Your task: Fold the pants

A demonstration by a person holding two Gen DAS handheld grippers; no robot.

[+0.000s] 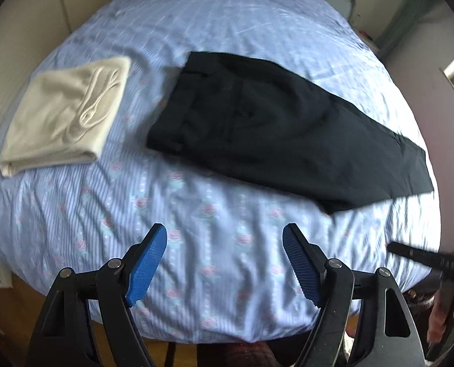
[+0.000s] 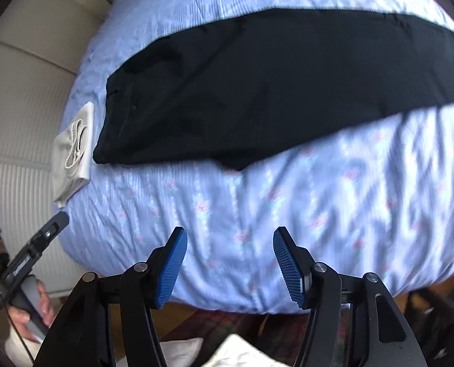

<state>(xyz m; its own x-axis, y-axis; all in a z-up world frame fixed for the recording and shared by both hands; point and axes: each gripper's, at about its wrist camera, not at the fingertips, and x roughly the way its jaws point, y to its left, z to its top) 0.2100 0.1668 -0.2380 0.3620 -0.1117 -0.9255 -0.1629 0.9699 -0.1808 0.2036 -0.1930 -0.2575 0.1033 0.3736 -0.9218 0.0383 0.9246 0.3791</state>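
Black pants [image 1: 275,128] lie folded lengthwise across the blue striped bed [image 1: 196,244], waistband to the left, leg ends to the right. In the right wrist view the same black pants [image 2: 272,88] stretch across the upper half. My left gripper [image 1: 225,238] hangs open above bare sheet in front of the pants, nothing between its blue pads. My right gripper [image 2: 230,238] is also open over bare bed [image 2: 257,220], short of the pants' near edge. Neither gripper touches the pants.
A folded cream garment [image 1: 64,113] lies left of the pants; it shows as the cream garment [image 2: 72,153] by the bed's left edge. A hand holds the other gripper at the frame edges [image 2: 28,275]. Wooden floor and a dark rug lie below the bed's front edge.
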